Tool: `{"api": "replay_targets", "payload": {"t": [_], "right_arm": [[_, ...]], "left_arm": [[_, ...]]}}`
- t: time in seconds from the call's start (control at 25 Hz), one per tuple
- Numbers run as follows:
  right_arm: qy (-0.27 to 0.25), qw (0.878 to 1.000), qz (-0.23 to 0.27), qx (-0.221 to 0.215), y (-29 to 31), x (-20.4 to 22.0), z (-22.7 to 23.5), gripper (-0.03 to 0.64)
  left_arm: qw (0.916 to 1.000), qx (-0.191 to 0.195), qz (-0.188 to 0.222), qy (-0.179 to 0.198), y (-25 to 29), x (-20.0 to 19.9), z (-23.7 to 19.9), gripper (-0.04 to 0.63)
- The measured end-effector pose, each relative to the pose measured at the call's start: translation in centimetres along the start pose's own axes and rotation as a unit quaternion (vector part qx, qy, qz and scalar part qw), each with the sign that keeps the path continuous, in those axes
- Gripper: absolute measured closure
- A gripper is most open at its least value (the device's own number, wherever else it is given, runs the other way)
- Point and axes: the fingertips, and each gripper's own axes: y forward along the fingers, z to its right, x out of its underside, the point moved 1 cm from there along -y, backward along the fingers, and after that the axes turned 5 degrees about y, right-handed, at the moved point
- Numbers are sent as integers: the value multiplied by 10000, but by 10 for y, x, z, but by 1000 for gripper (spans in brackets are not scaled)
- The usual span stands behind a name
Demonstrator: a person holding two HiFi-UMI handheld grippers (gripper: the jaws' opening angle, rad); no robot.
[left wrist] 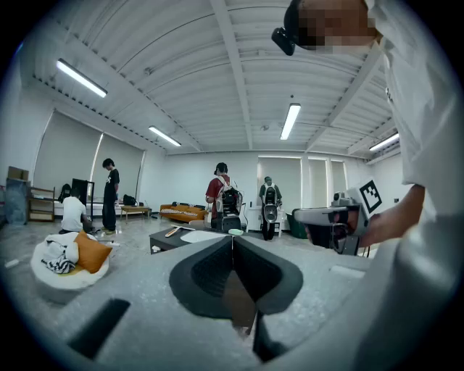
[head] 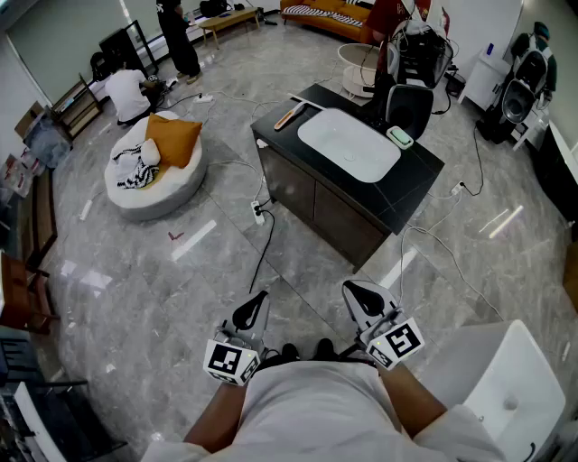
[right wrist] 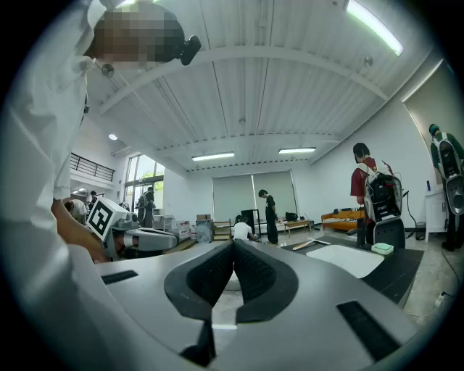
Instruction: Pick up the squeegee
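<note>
Left claw [head: 256, 303] sits closed, squeegee [head: 291, 115] well ahead.

The squeegee [head: 291, 115], at the far left corner of the table [head: 406, 180], is too small in the head view to tell blade from handle; a small green thing [head: 400, 137] at the table's far right edge is too small to name; the black chair [head: 408, 108] just behind the table hides part of a person in red [head: 388, 13], whom the top edge also cuts off; beyond the table to the left, a standing person in black [head: 178, 41] loses the head to that edge; the orange sofa [head: 325, 13] beyond the table is cut likewise; a white chair [head: 506, 388], near the table's right, runs out of the lower right corner.
</note>
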Motion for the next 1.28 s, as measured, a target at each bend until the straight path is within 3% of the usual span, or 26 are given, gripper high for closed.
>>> {"api": "replay_targets", "payload": {"t": [0.48, 1.0, 1.28], "right_arm": [[252, 9995, 19, 198, -30, 4, 28, 601], [708, 9973, -69, -190, -45, 22, 47, 601], [933, 9954, -198, -94, -65, 44, 62, 601]], "left_arm": [[9999, 130, 25, -85, 22, -2, 22, 580], [9987, 264, -131, -419, 33, 9, 60, 580], [9982, 274, -292, -455, 39, 20, 77, 580]]}}
